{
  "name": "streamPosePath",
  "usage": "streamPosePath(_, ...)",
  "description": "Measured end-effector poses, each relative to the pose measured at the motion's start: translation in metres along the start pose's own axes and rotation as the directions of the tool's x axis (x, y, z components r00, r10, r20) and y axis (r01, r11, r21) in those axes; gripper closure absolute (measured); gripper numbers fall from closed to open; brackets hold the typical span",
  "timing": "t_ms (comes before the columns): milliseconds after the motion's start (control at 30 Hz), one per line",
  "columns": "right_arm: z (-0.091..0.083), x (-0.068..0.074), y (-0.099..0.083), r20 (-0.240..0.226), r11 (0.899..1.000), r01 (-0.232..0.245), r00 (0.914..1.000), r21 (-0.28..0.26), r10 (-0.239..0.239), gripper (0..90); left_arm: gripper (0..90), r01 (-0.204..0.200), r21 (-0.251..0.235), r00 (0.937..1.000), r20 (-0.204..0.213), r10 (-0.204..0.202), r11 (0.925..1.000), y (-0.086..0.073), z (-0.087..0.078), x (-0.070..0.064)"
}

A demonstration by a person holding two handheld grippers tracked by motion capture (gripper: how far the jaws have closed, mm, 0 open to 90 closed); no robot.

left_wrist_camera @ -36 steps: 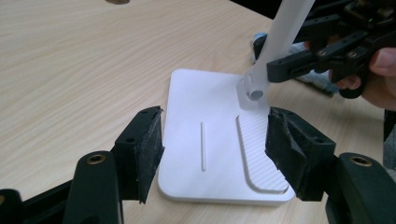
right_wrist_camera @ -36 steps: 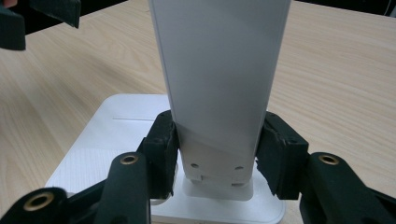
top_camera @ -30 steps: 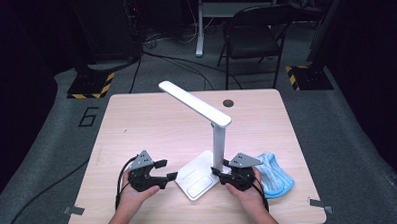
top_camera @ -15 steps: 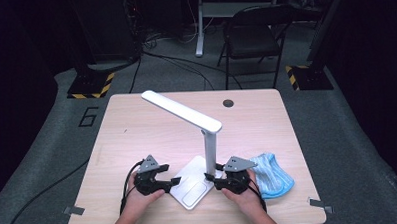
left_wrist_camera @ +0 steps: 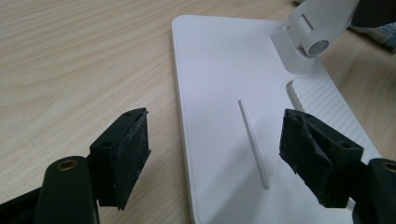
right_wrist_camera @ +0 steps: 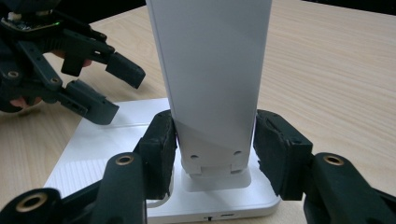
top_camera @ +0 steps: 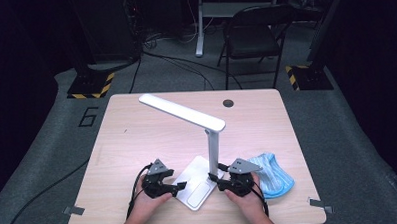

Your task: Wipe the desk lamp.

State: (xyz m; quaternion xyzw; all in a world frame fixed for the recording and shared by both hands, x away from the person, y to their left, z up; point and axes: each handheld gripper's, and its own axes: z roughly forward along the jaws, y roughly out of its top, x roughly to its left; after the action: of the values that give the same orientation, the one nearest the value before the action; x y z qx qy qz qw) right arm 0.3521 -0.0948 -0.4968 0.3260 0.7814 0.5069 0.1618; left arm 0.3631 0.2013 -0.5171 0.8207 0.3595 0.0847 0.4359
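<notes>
A white desk lamp stands near the table's front edge, with a flat base, an upright post and a long head reaching back left. My right gripper is shut on the post low down, a pad on each side of it. My left gripper is open, with its jaws straddling the left edge of the base and nothing between them. That left gripper also shows open across the base in the right gripper view.
A crumpled blue cloth lies on the table just right of my right hand, and its edge shows past the lamp hinge. A cable hole sits at the table's back edge. A folding chair stands behind the table.
The lamp has slid a little to the left with my right gripper on its post. My left gripper has moved in over the edge of the base.
</notes>
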Motion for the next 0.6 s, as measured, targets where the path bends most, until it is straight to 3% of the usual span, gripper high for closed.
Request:
streamPosePath(333,-0.007,-0.003,-0.005,0.044,0.997,-0.082,0.9957,0.005,0.082,45.0,21.6,-0.002,0.009,0.9999,0.011,0.002,1.0,-0.003,0.009,-0.013)
streamPosePath(467,-0.009,-0.003,-0.01,0.035,0.993,-0.11,0.9934,0.043,0.109,50.1,20.7,-0.011,0.027,0.9998,0.015,0.011,0.9996,-0.004,0.011,-0.015)
streamPosePath(600,-0.006,-0.003,-0.009,0.025,0.993,-0.105,0.9942,0.047,0.104,54.0,19.5,-0.016,0.022,0.9999,0.003,0.016,0.9996,-0.005,0.012,-0.016)
